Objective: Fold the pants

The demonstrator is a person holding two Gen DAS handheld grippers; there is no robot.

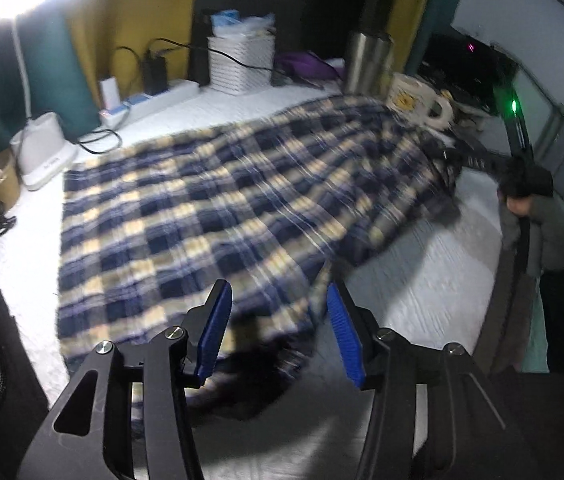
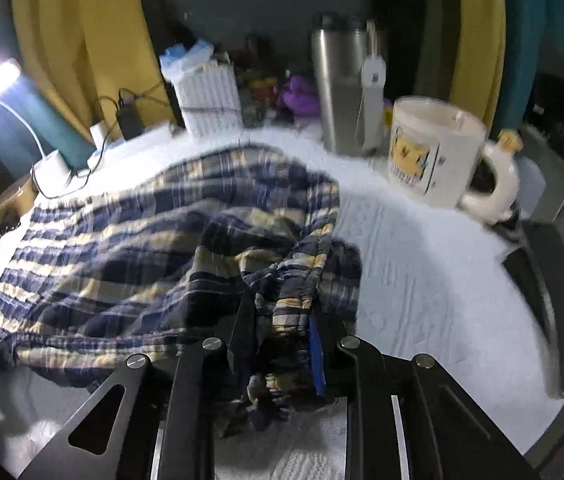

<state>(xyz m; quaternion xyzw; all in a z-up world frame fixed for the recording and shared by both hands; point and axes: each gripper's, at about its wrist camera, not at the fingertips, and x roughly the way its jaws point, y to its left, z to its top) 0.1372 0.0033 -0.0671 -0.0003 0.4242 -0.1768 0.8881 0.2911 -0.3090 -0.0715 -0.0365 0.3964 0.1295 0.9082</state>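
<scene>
From my left wrist, my left tool hangs spread and empty over the near edge of the plaid pants, which lie across the white-covered table. From my right wrist, my right tool pinches a bunched end of the pants, lifted so the fabric can be carried over into a fold, well apart from the mug.
</scene>
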